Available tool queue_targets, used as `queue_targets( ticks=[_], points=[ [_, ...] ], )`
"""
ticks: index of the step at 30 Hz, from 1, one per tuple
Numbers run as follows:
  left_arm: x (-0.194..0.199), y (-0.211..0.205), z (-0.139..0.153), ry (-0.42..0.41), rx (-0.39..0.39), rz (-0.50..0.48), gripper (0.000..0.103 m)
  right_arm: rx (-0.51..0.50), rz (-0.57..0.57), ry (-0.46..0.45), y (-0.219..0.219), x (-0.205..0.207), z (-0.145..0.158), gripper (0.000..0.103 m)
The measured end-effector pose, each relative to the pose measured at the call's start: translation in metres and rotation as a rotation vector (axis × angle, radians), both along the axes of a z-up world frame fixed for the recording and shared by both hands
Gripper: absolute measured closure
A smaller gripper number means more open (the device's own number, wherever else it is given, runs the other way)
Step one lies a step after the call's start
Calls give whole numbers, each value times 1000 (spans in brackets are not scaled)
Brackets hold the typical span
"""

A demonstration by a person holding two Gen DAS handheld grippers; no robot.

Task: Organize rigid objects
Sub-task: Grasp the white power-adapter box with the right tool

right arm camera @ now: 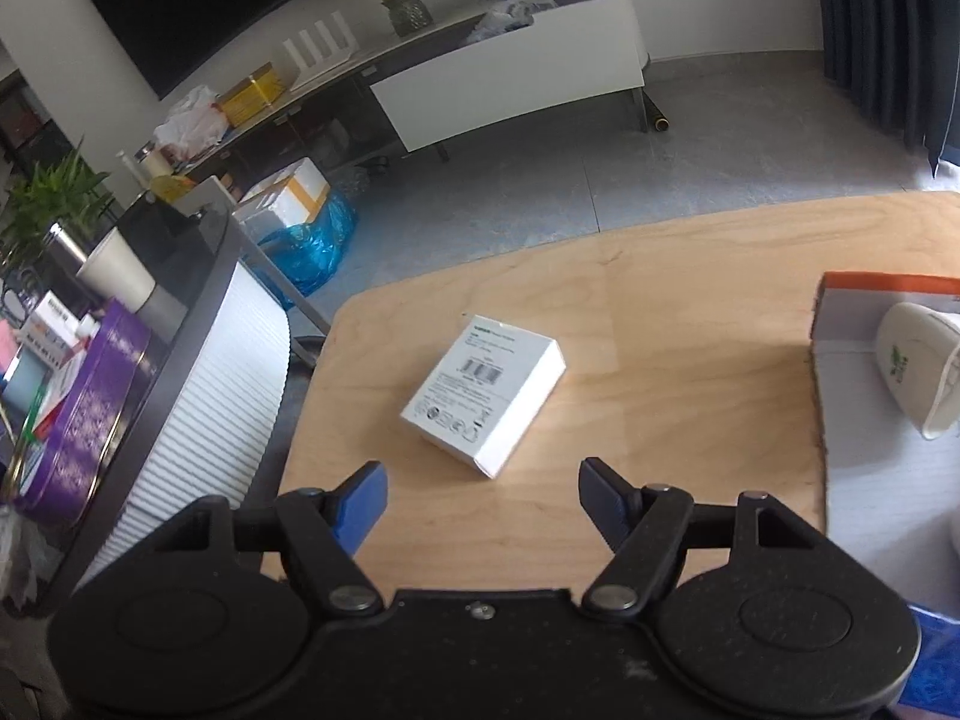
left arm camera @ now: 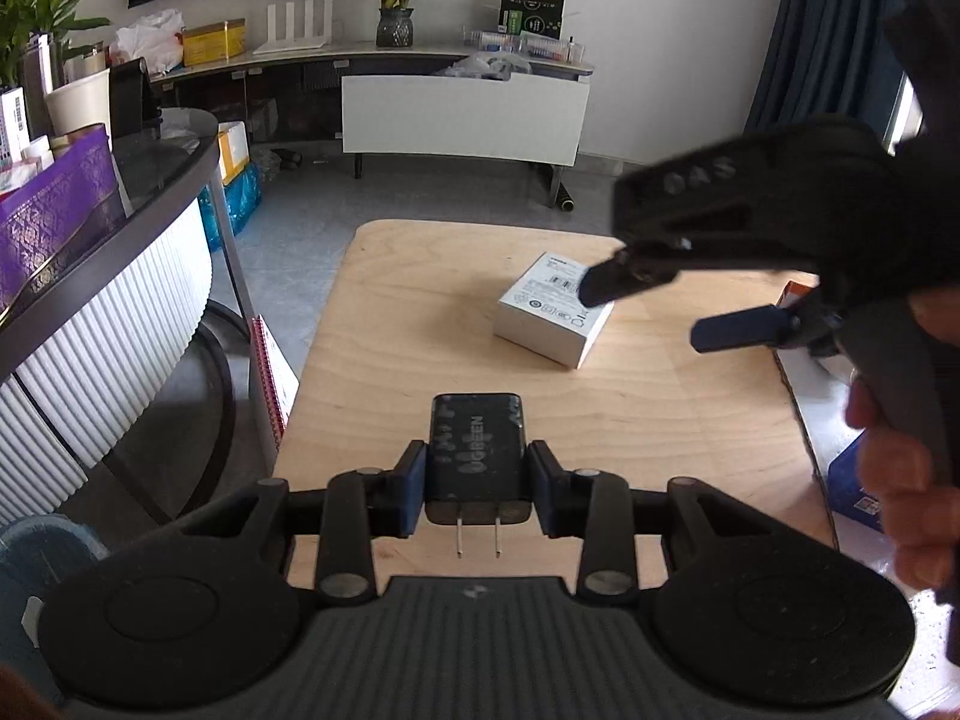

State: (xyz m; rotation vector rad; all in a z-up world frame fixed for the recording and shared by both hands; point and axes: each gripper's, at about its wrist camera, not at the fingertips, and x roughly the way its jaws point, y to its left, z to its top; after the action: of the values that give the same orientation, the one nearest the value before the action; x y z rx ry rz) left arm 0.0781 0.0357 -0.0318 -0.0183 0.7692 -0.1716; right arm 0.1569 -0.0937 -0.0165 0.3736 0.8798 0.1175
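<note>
Left wrist view: black rectangular wall charger (left arm camera: 477, 456) with grey lettering sits low centre, clamped between my left gripper (left arm camera: 477, 489)'s blue pads (left arm camera: 413, 495), its two metal prongs pointing back toward the camera. Below it lies the light wooden tabletop (left arm camera: 420, 312). A white rectangular carton with printed labels (left arm camera: 555, 315) rests flat on the wood, right of centre, well apart from the charger. At the right edge a person's hand (left arm camera: 900, 468) grips the handle of my right gripper (left arm camera: 666, 306); its two fingers (left arm camera: 738, 327) stand spread, nothing between them, the upper tip overlapping the white carton in the frame. Whether it touches the carton I cannot tell.

Right wrist view: right gripper (right arm camera: 483, 495) at the bottom, jaws wide and empty, both blue-padded fingers (right arm camera: 366, 498) hanging over bare wooden tabletop (right arm camera: 660, 330). White carton (right arm camera: 486, 393) lies just ahead of them, centre frame, barcode face up, turned at an angle. At the right edge a white ceramic mug with a green print (right arm camera: 918, 372) lies on its side inside a cardboard box with an orange rim (right arm camera: 882, 285).
</note>
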Motion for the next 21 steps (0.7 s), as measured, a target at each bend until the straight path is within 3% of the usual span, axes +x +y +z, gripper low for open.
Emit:
queue_targets(
  ticks=[9, 12, 15, 21],
  points=[
    [24, 24, -1, 35, -39, 74, 67, -81, -190, 113, 37, 75, -24, 19],
    [31, 31, -1, 40, -60, 97, 67, -130, -159, 163, 44, 87, -36, 17],
    [32, 32, -2, 44, -72, 99, 67, -175, -104, 119, 47, 80, -38, 29],
    [28, 31, 0, 52, -85, 93, 67, -203, 7, 59, 38, 44, -30, 32]
  ],
)
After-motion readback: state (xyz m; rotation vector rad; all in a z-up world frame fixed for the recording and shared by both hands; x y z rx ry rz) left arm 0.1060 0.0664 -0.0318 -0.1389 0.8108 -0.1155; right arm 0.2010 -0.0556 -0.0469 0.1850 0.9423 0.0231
